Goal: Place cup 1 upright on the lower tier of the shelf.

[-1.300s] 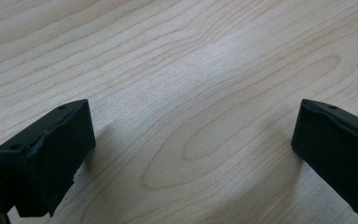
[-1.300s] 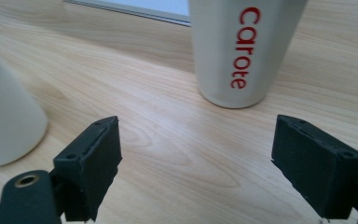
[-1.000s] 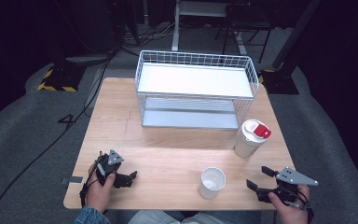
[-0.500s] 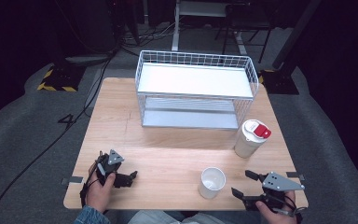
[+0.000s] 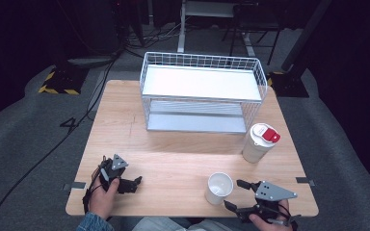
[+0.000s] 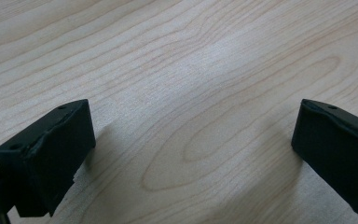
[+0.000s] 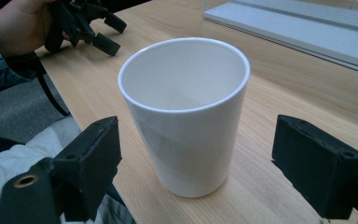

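Wooden table [image 5: 183, 159] takes up most of the floor space here, its near edge cut off at the bottom of the high view along w/ the person's arms. At the back sits a white wire rack [image 5: 202, 91] w/ two shelves; lower shelf half hidden under the top one. Right of it, near the table's right edge, a white lidded tumbler [image 5: 259, 142] w/ a red tab on top, upright. White cup [image 5: 219, 187] stands upright near the front edge, open mouth up, inside looks bare. Right gripper [image 5: 235, 194] lies just right of the cup, jaws apart and pointing at it; in the right gripper view the cup [image 7: 186, 116] sits between the two jaws w/ a gap each side, not touched. Hand behind it mostly cut off. Left gripper [image 5: 134, 183] rests front left, well apart from the cup, jaws apart over bare wood, nothing between them.
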`<state>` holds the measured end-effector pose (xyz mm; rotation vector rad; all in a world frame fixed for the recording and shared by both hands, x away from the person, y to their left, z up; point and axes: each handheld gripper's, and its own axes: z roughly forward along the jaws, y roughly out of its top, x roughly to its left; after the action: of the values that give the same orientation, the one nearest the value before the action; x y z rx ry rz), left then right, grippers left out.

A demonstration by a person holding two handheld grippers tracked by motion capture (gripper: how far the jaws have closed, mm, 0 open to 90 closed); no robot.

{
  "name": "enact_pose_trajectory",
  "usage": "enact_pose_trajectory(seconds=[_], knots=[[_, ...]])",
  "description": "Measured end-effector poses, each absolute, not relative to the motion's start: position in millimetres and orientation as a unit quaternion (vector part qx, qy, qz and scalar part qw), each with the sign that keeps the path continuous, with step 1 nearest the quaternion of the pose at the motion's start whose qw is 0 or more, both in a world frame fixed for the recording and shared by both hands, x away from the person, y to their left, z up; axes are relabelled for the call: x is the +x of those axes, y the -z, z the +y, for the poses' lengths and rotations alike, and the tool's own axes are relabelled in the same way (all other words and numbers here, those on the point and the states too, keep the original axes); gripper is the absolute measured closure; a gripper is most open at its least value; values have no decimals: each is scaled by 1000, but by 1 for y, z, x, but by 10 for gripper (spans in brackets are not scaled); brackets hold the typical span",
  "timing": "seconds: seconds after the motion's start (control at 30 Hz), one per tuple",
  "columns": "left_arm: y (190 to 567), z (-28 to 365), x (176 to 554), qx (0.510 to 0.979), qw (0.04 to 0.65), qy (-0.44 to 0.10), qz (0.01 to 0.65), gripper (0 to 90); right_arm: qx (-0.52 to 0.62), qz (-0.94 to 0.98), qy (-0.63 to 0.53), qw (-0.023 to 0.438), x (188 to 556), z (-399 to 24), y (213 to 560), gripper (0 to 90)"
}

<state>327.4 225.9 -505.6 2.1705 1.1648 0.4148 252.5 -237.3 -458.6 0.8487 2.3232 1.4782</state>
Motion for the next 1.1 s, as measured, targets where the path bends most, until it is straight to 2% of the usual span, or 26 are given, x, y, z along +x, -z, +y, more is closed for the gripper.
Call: enact_pose_trajectory(seconds=[0.87,1.1], knots=[[506,225,328,823,318,-157,443,0,300,794,-512,135,267,-201,485,158],[506,225,328,823,318,-157,443,0,305,792,-511,137,267,-202,488,198]])
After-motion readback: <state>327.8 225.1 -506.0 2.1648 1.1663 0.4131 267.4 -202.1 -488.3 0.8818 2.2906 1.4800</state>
